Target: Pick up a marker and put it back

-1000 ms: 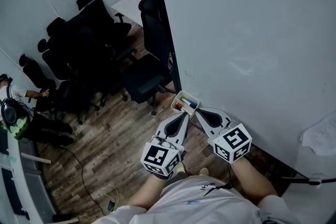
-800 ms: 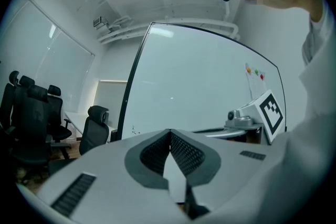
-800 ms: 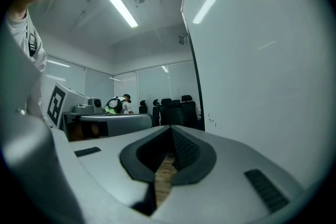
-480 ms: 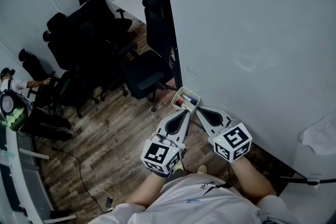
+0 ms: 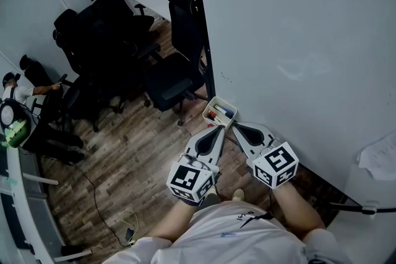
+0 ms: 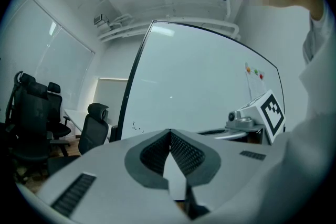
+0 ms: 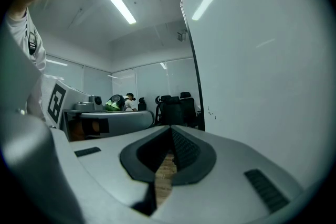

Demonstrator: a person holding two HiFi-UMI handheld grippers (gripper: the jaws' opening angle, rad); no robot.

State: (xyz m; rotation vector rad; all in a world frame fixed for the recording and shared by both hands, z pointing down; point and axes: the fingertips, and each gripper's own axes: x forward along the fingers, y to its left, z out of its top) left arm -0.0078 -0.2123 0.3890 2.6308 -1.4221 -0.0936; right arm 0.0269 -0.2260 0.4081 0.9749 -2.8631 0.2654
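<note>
A small white marker tray (image 5: 219, 113) hangs at the whiteboard's (image 5: 297, 40) lower left corner, holding red, blue and dark markers (image 5: 216, 113). My left gripper (image 5: 220, 128) points up at the tray from just below it, jaws shut and empty. My right gripper (image 5: 236, 127) lies beside it, close to the board, also shut with nothing between its pads. In the left gripper view the left gripper (image 6: 169, 132) has its tips together in front of the whiteboard (image 6: 199, 81). The right gripper (image 7: 171, 129) shows closed tips in its own view. The tray is hidden in both gripper views.
Several black office chairs (image 5: 167, 80) stand on the wood floor (image 5: 130, 157) left of the board. A seated person (image 5: 15, 96) is at the far left by a desk. A cable (image 5: 105, 213) trails on the floor. A paper sheet (image 5: 377, 157) hangs on the board at right.
The head view has shifted slightly, so the tray sits a little higher in the frame. Both grippers stay shut just below the tray, hardly moved.
</note>
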